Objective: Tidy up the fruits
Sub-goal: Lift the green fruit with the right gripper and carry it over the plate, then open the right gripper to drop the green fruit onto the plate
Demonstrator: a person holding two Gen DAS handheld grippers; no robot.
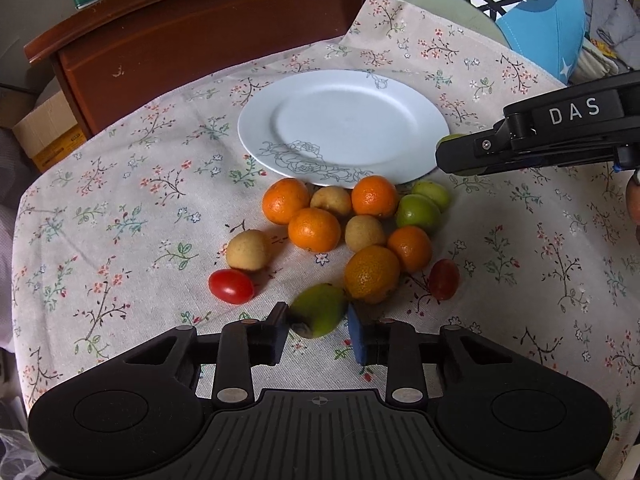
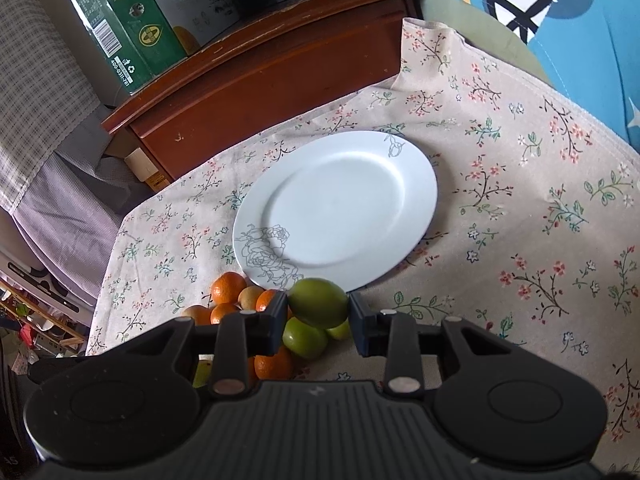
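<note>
A white plate [image 1: 344, 124] with a grey rose drawing lies on the flowered cloth; it also shows in the right wrist view [image 2: 340, 204]. A heap of fruit lies in front of it: oranges [image 1: 314, 229], tan round fruits [image 1: 248, 250], green fruits [image 1: 416, 213] and cherry tomatoes [image 1: 231, 286]. My left gripper [image 1: 318, 326] is shut on a green fruit [image 1: 318, 310] at the near edge of the heap. My right gripper [image 2: 318, 320] is shut on another green fruit [image 2: 318, 302] and holds it above the plate's near rim; it shows at the right in the left wrist view [image 1: 452, 156].
A brown wooden cabinet [image 1: 192, 36] stands behind the cloth, with green cartons [image 2: 124, 28] on top. A blue patterned fabric [image 1: 532, 8] lies at the back right. A cardboard box [image 1: 44, 132] sits at the left below the cabinet.
</note>
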